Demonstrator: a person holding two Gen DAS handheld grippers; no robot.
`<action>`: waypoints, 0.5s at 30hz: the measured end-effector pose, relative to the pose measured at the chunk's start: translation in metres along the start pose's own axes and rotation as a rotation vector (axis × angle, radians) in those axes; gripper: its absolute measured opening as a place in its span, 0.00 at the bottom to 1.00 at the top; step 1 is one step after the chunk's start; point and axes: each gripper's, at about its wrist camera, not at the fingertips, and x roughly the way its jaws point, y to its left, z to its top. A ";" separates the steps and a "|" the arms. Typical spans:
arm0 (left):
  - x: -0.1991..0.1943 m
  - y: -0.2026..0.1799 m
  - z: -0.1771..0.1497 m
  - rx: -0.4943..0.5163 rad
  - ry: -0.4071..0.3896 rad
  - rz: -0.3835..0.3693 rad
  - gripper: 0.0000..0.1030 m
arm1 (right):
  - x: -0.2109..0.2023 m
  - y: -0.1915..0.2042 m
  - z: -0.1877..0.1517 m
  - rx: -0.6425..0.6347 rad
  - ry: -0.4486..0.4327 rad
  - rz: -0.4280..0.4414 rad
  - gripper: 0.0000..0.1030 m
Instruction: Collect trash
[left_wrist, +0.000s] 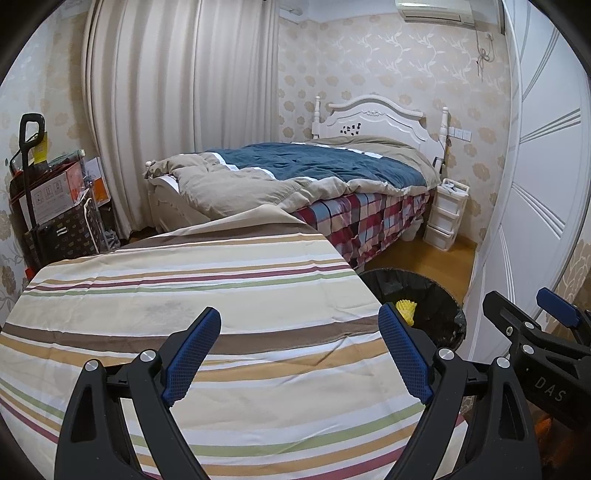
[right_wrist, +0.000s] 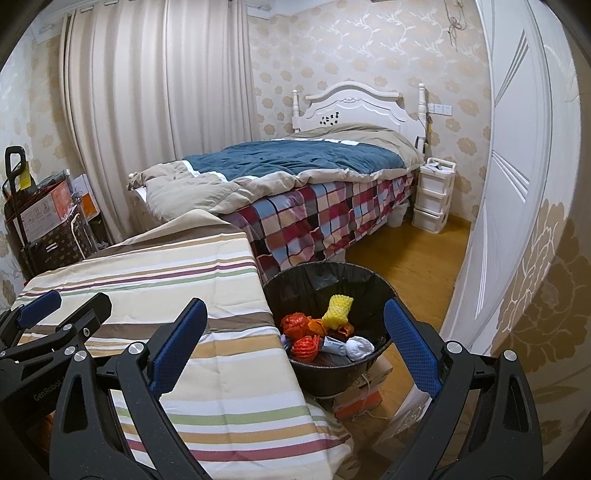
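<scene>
A black-lined trash bin (right_wrist: 291, 291) stands on the floor to the right of the striped table (right_wrist: 166, 273). In it lie a yellow foam net (right_wrist: 337, 311), orange net balls (right_wrist: 295, 325), a crumpled white tissue (right_wrist: 360, 348) and a small wrapper. My right gripper (right_wrist: 295, 332) is open and empty, held above the table's right edge and the bin. My left gripper (left_wrist: 300, 336) is open and empty over the striped table (left_wrist: 184, 280). The bin (left_wrist: 436, 295) and the yellow net (left_wrist: 406, 309) show at its right. The right gripper also shows at the far right (left_wrist: 532, 310).
A bed (right_wrist: 295, 173) with a blue and beige duvet stands behind the table. A white drawer unit (right_wrist: 432, 195) sits by the headboard. A white door (right_wrist: 517, 184) is at the right. Boxes and a cart (right_wrist: 40, 218) stand at the left. A shoebox (right_wrist: 354, 397) lies under the bin.
</scene>
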 end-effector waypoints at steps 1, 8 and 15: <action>0.000 0.000 0.000 0.000 0.000 0.000 0.84 | 0.000 0.000 0.000 0.001 0.000 0.000 0.91; 0.000 0.000 0.000 -0.001 0.000 0.000 0.84 | 0.000 0.001 0.000 0.000 0.000 0.000 0.91; 0.000 0.001 -0.001 -0.001 0.001 -0.001 0.84 | 0.000 0.000 -0.001 0.000 -0.001 -0.001 0.91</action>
